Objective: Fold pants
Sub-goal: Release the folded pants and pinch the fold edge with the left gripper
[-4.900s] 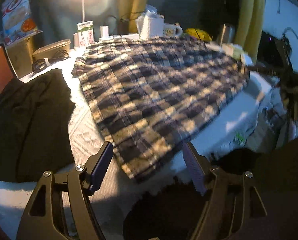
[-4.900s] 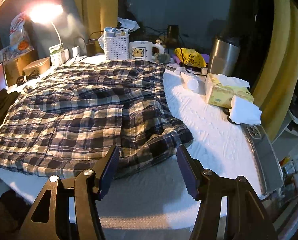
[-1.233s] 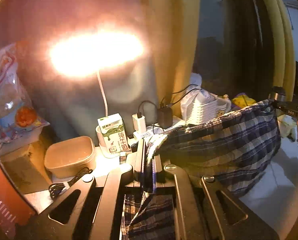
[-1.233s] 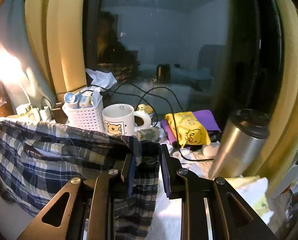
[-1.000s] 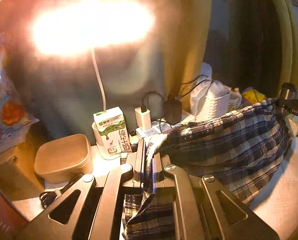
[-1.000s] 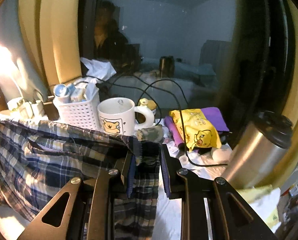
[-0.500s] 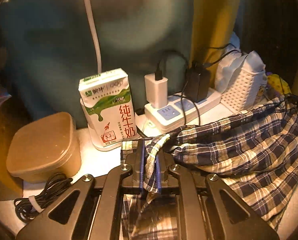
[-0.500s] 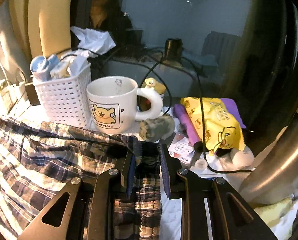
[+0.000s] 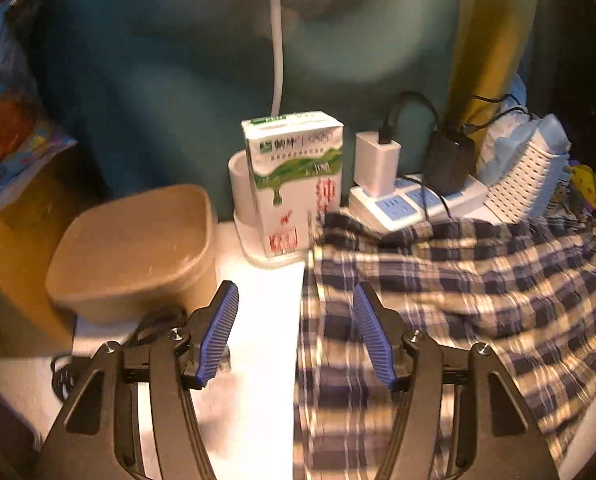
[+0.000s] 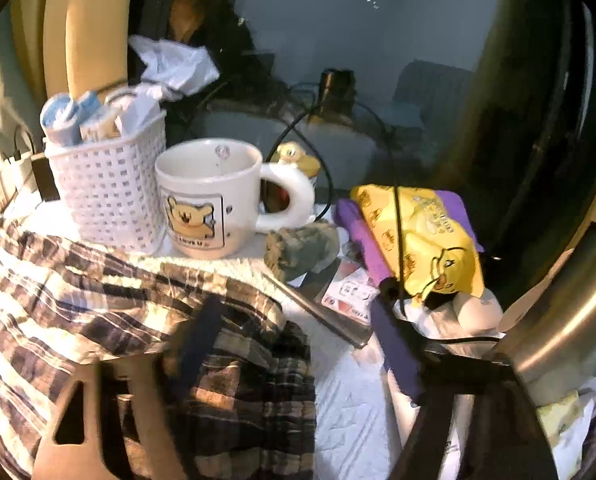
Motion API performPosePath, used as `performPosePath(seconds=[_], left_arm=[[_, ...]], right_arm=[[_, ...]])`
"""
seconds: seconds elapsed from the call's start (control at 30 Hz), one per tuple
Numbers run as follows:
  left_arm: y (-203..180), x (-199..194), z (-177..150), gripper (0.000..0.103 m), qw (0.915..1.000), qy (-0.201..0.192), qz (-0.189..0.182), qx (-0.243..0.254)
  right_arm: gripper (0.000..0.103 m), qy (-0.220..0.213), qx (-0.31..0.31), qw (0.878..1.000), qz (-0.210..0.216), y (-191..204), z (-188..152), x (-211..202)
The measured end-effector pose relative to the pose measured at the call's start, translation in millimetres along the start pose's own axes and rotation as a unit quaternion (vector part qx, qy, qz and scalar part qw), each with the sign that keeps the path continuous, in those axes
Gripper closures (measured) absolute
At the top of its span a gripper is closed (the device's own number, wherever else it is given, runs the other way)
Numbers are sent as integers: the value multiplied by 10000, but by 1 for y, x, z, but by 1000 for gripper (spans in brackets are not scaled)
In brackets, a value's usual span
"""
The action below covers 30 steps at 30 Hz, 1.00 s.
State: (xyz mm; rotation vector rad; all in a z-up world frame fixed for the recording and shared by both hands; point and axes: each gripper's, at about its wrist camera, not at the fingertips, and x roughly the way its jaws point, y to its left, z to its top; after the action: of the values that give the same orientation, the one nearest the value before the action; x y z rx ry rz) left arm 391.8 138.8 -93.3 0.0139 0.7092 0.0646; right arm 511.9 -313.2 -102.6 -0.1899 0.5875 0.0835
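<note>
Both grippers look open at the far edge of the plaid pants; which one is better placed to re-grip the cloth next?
Probably the left gripper: its right finger lies over the pants edge. The right gripper is blurred.

A home: bear mug (image 10: pixel 202 204), milk carton (image 9: pixel 294 184), curtains (image 9: pixel 494 40).

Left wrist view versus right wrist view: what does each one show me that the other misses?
Only the left wrist view shows the green-and-white milk carton, the tan lidded container and the white power strip with chargers, plus the left tool, open. Only the right wrist view shows the white bear-print mug, the yellow snack packet, the steel thermos and the right tool, open but motion-blurred. Both show the blue plaid pants and the white perforated plastic basket.
</note>
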Motion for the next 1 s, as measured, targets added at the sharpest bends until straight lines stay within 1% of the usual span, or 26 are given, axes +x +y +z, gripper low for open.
performPosePath(seconds=[0.13,0.23,0.37,0.4,0.6,0.7,0.8,0.87,0.93,1.0], left_arm=[[-5,-28,-19,43,9999,2,-151,10],[-13,-51,-33,43,9993,-3,-362,-19],[-44,-70,-51,43,9976,19,-698,31],[-54,-77,-58,43,9965,31,-830,57],[-99,-102,-86,43,9913,110,-1294,216],[-112,-107,-99,43,9856,331,-1656,38],[-123,-106,-113,43,9841,577,-1681,-49],[-124,-102,-120,43,9798,784,-1804,-357],[-123,-102,-125,43,9773,843,-1836,-643],[-121,-104,-127,43,9758,800,-1843,-860]], right_arm=[[23,-19,110,9999,-13,-4,0,-14],[23,-22,244,9997,31,-6,-4,-26],[23,13,385,9992,68,-9,-15,-42],[23,20,425,9991,71,-10,-19,-48],[23,144,522,9985,116,-15,-47,-72],[23,232,625,9976,183,-20,-63,-80],[23,329,858,9952,323,-30,-79,-87],[23,387,1000,9932,443,-36,-89,-90],[23,418,1096,9914,574,-40,-95,-92],[23,495,1219,9882,790,-43,-102,-92]])
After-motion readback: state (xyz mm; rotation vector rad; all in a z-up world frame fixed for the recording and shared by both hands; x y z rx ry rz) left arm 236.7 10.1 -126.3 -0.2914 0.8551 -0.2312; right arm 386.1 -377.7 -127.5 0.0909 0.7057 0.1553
